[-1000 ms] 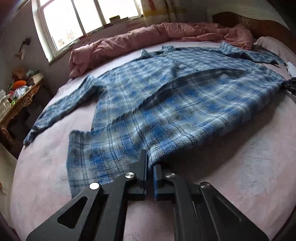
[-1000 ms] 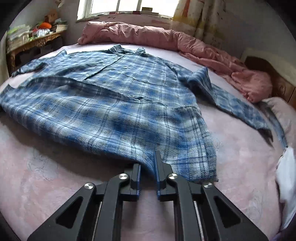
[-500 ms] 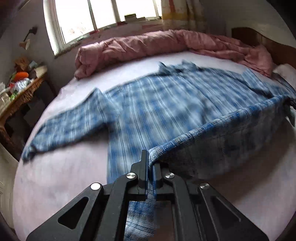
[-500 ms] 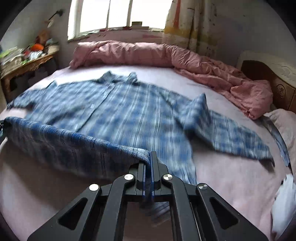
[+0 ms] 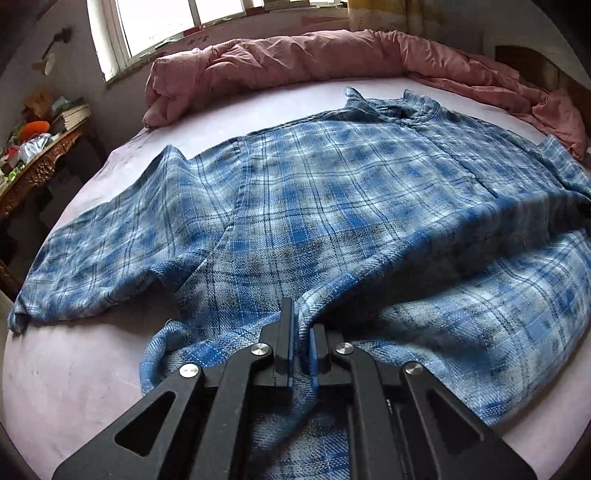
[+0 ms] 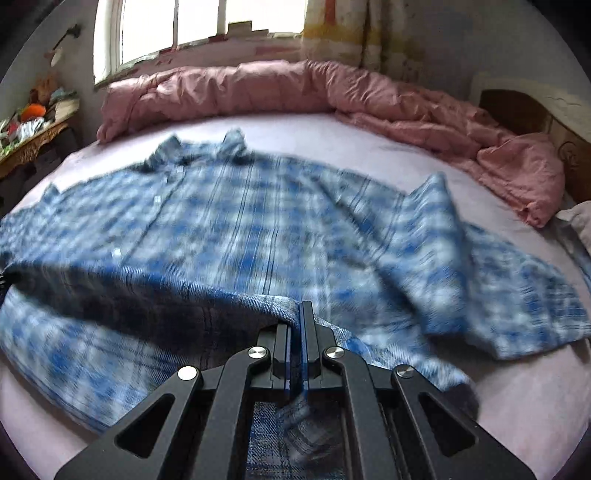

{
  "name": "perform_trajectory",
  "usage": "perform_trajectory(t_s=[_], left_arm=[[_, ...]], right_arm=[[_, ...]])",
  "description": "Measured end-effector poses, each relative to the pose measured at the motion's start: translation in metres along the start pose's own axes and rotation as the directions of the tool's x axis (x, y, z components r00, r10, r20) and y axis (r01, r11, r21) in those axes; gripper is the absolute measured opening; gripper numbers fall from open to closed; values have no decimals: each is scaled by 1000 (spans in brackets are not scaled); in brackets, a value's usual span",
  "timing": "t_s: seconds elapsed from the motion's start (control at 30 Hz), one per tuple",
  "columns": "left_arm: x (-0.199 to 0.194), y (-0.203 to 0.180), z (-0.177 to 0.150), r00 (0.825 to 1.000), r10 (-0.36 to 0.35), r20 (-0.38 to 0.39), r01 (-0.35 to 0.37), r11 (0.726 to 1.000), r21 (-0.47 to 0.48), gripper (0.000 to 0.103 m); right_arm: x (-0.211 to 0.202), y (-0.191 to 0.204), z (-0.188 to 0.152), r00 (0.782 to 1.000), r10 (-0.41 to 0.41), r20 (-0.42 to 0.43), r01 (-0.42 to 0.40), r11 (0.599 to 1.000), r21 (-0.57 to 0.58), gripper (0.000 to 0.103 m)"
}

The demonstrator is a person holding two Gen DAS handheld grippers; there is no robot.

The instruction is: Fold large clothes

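A large blue plaid shirt [image 5: 332,192] lies spread on the pink bed sheet [image 5: 74,369], collar toward the far side. Its lower part is lifted and doubled over the body. My left gripper [image 5: 301,314] grips the hem at the shirt's left side; its jaws are opening, with the cloth still filling the narrow gap between them. In the right wrist view the shirt [image 6: 240,229] is blurred. My right gripper [image 6: 300,314] is shut on the hem at the shirt's right side. The raised hem runs as a dark ridge between the two grippers. Both sleeves lie spread outward.
A rolled pink duvet [image 5: 295,59] lines the far edge of the bed below a window [image 6: 177,29]. A cluttered carved side table [image 5: 37,166] stands at the left. A wooden headboard [image 6: 517,107] is at the right. Bare sheet [image 6: 517,387] borders the shirt.
Both grippers have carried the hem forward over the shirt toward the collar, doubling the lower part onto the body. The gap in the left gripper looks slightly wider.
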State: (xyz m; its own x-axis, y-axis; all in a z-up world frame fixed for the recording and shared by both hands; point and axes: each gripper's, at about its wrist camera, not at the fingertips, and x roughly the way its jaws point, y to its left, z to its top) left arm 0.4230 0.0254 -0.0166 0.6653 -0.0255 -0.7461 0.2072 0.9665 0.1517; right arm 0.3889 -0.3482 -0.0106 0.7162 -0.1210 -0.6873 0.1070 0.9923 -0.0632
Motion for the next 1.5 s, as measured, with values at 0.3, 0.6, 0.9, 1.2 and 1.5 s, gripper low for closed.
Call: perform_trajectory(t_s=[0.3, 0.6, 0.9, 1.2, 1.5], left_arm=[[-59, 14, -14, 971, 152, 185, -143, 988, -61, 80], [-33, 56, -16, 982, 172, 78, -156, 971, -183, 84], [-38, 67, -11, 978, 15, 208, 30, 977, -212, 84], [-45, 70, -13, 969, 67, 239, -4, 967, -255, 5], [-30, 76, -15, 985, 111, 136, -69, 958, -279, 6]], right_arm=[[-54, -33, -8, 984, -1, 176, -14, 996, 85, 60], [-52, -38, -8, 986, 82, 142, -92, 994, 63, 67], [-51, -44, -13, 982, 126, 138, -142, 983, 117, 67], [-89, -32, -26, 974, 201, 103, -179, 965, -193, 86], [-45, -25, -29, 1000, 21, 5, -19, 974, -227, 69]])
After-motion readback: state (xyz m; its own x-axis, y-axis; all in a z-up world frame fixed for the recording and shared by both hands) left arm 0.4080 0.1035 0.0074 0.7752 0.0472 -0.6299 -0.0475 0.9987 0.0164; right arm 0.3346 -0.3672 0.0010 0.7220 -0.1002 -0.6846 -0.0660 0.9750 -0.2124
